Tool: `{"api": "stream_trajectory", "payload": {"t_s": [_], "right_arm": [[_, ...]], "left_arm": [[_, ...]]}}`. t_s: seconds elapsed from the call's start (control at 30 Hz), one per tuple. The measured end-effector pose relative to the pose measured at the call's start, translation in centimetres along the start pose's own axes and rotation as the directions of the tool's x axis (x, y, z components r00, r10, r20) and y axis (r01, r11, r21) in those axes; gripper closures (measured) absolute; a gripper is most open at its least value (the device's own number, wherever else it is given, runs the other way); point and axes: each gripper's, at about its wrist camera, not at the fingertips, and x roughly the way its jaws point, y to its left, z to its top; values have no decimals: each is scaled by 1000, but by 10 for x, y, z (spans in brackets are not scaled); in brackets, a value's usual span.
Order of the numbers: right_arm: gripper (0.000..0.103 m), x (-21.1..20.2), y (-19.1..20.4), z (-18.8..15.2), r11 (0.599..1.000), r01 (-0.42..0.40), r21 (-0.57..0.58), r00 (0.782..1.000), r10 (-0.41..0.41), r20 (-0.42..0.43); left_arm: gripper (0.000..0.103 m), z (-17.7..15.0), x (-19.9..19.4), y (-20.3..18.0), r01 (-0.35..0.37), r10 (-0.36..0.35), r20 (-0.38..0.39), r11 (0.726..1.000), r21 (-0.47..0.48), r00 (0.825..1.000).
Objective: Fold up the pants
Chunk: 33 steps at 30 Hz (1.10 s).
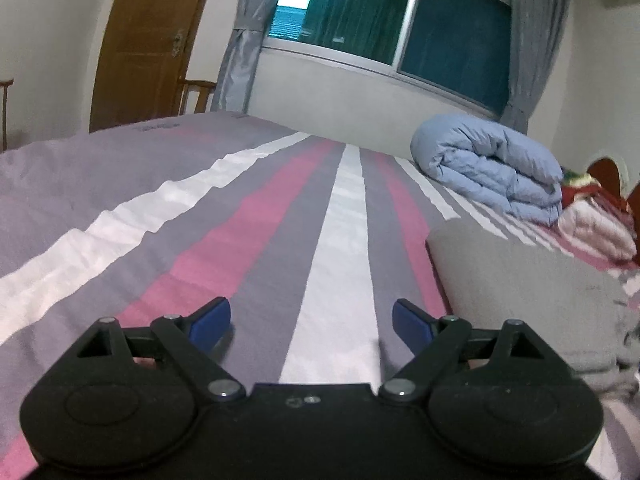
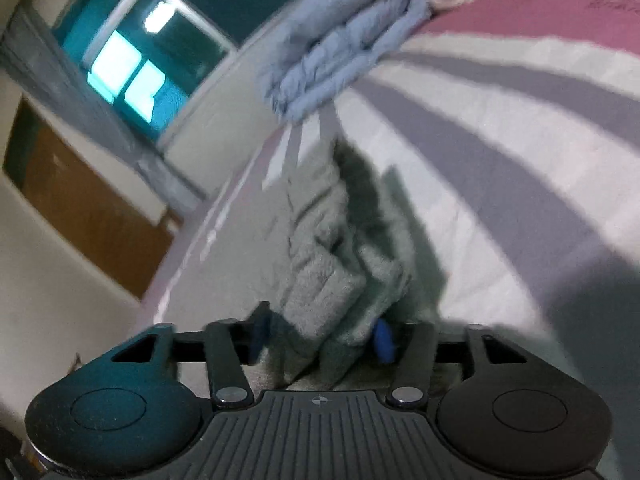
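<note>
1 pair of grey pants [image 2: 320, 280], fleecy knit, is lying on the striped bed cover [image 1: 224, 224] and is being held at its near end by the right gripper [image 2: 322, 338]; its jaws are closing on a thick bunch of the cloth, a blue pad showing on each side of the wad. The right wrist view is blurred and tilted, so the exact part pinched, waistband or cuff, cannot be told. From the jaws the fabric is running away in ribbed folds toward the far edge of the bed.

1 left gripper [image 1: 311, 326] is hovering low over the bed cover with its jaws standing wide apart and nothing between them. The grey pants [image 1: 520, 292] are lying just to its right, their flat edge near the right-hand pad but apart from it.

Handling, as a judgement: the item is looking soft, limp and light, not fragile, with enough nap to resist slipping. It is likely drooping wherever unsupported, so hold is best taken at 2 corners of a hemmed or banded edge, 1 per gripper, pinching all layers.

Count of other items: 1 folded blue quilt [image 1: 496, 168] near the head of the bed, 1 pink-and-white bundle [image 1: 596, 232] beside it, 1 window [image 1: 384, 20], 2 grey curtains [image 1: 244, 44], 1 wooden door [image 1: 148, 40].
</note>
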Motion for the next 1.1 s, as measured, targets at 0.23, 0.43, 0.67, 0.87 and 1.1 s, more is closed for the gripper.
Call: {"api": "stream_trajectory", "payload": {"t_s": [0.23, 0.43, 0.67, 0.87, 1.1], "right_arm": [[25, -63, 4, -18, 987, 139, -85, 985, -129, 114], [23, -64, -1, -27, 984, 156, -90, 984, -146, 105], [23, -62, -5, -19, 984, 163, -77, 984, -156, 87], [22, -56, -7, -19, 980, 175, -93, 983, -169, 70], [22, -56, -3, -22, 980, 172, -102, 984, -166, 64]], "left_arm": [[22, -12, -24, -23, 35, -33, -21, 996, 82, 999], [23, -26, -36, -56, 106, -96, -58, 971, 213, 994], [30, -29, 0, -84, 116, -87, -110, 949, 293, 990], [31, -27, 8, -74, 107, -83, -117, 971, 215, 990], [33, -28, 0, -67, 98, -74, -117, 972, 212, 990]]}}
